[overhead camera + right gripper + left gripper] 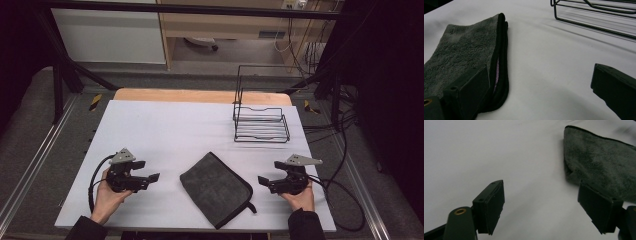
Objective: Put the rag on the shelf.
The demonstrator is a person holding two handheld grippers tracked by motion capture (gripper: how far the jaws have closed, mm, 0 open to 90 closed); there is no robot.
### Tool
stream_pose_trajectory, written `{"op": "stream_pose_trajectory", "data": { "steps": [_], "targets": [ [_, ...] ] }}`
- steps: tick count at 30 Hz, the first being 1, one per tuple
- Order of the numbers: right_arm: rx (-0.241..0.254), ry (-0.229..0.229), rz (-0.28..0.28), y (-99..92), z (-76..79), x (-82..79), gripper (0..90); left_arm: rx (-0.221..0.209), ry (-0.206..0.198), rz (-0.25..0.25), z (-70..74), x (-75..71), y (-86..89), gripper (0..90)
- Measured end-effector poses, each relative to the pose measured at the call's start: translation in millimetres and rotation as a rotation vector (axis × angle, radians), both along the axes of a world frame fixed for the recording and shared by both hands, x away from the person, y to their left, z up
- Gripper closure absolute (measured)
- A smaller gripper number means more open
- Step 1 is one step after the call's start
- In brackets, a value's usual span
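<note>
A folded dark grey towel (215, 187) with black edging lies flat on the white table cover (165, 125), near the front middle. My left gripper (149, 170) is held just left of the towel, pointing right at it, jaws open with nothing between them. In the left gripper view the towel (599, 157) lies beyond the right jaw of the left gripper (540, 185). My right gripper (268, 172) is held to the towel's right, pointing left, also open and empty. In the right gripper view the towel's folded edge (501, 55) sits by the left jaw of the right gripper (540, 68).
A black wire rack (261, 125) stands on the table at the back right, its lower bars (594, 15) seen in the right gripper view. Cables (345, 200) trail off the table's right side. Bare white cover spreads across the left and middle back.
</note>
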State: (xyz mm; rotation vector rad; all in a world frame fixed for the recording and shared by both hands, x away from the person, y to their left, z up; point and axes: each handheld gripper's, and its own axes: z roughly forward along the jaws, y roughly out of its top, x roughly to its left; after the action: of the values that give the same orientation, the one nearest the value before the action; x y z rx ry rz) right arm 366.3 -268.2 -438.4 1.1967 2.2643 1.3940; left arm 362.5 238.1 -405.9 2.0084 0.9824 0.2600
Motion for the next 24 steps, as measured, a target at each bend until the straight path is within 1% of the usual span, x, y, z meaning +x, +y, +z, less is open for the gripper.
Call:
{"op": "stream_pose_trajectory", "data": {
  "steps": [4,6,7,8,10,14,15,16,19,21,22,23,24],
  "targets": [
    [-0.003,0.004,0.009,3.6,0.2,-0.2,4.1,0.016,0.012,-0.025,3.4,2.7,-17.1,29.2],
    [-0.008,0.005,0.012,5.8,0.2,0.0,4.5,0.016,0.021,-0.040,4.0,4.1,-26.2,31.5],
    [-0.008,0.008,0.015,7.0,0.2,0.1,4.9,0.020,0.028,-0.042,4.1,4.6,-30.8,33.4],
    [-0.009,0.010,0.021,9.9,0.1,0.3,5.6,0.027,0.031,-0.047,4.1,5.2,-35.0,37.4],
    [-0.008,0.013,0.025,11.4,-0.1,0.4,6.1,0.031,0.041,-0.051,3.5,6.3,-43.3,39.1],
    [-0.012,0.025,0.038,18.1,-0.2,0.4,9.3,0.038,0.061,-0.061,1.7,9.1,-58.5,47.7],
    [-0.018,0.029,0.050,22.5,0.1,0.4,11.5,0.036,0.068,-0.062,0.9,9.7,-62.4,51.6],
    [-0.019,0.026,0.060,25.0,0.1,0.3,13.3,0.041,0.075,-0.065,0.0,10.3,-66.1,53.5],
    [-0.010,0.039,0.092,34.0,-0.4,0.2,18.6,0.051,0.096,-0.082,-4.1,11.9,-76.7,58.4],
    [-0.022,0.055,0.103,40.4,-1.4,0.4,22.4,0.054,0.101,-0.090,-6.5,12.6,-82.5,60.8],
    [-0.022,0.055,0.103,40.4,-1.4,0.4,22.4,0.053,0.103,-0.095,-7.6,12.8,-85.1,60.8],
    [-0.041,0.069,0.110,46.7,-3.2,0.2,27.1,0.050,0.106,-0.098,-8.7,13.0,-87.6,62.7],
    [-0.041,0.069,0.110,46.7,-3.2,0.2,27.1,0.056,0.108,-0.103,-9.7,13.3,-89.6,62.7]
  ]
}}
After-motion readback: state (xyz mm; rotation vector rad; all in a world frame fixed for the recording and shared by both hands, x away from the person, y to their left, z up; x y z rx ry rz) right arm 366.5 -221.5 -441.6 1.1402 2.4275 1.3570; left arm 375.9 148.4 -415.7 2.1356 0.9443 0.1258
